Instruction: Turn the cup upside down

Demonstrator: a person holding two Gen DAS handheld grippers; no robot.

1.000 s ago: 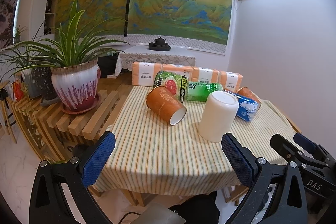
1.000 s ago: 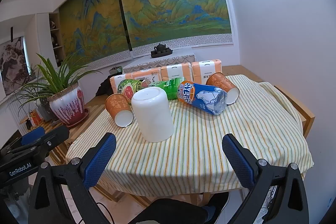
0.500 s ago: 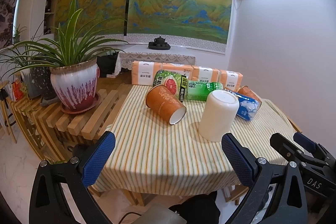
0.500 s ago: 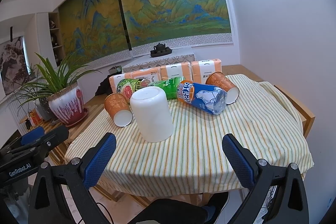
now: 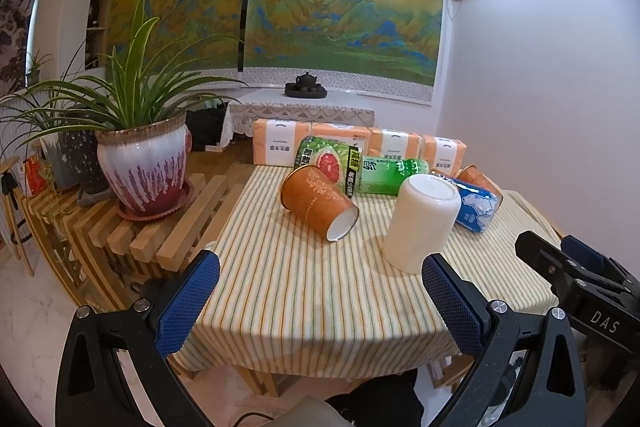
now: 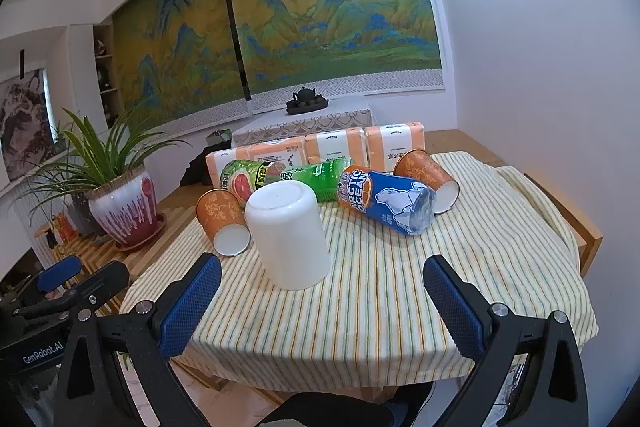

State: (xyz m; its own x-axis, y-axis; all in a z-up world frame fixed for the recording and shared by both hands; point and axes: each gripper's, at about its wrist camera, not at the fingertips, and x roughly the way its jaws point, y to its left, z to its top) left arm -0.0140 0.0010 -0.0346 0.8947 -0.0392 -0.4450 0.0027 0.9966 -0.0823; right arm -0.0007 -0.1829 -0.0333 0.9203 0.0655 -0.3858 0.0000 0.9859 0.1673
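Note:
A white cup (image 5: 420,223) stands upside down, base up, on the striped tablecloth (image 5: 296,291); it also shows in the right wrist view (image 6: 288,235). My left gripper (image 5: 320,303) is open and empty, held back at the table's near edge, left of the cup. My right gripper (image 6: 322,301) is open and empty, just in front of the cup and apart from it. Each gripper shows at the edge of the other's view.
Two orange paper cups (image 5: 320,203) (image 6: 428,179) lie on their sides. A blue can (image 6: 388,201), a green bottle (image 5: 384,175) and a grapefruit-label bottle (image 5: 324,159) lie behind, before orange tissue packs (image 6: 320,147). A potted plant (image 5: 144,163) stands on a slatted bench at left.
Nothing on the table has moved. The right gripper's view has drifted very slightly closer to the white cup; both grippers stay open.

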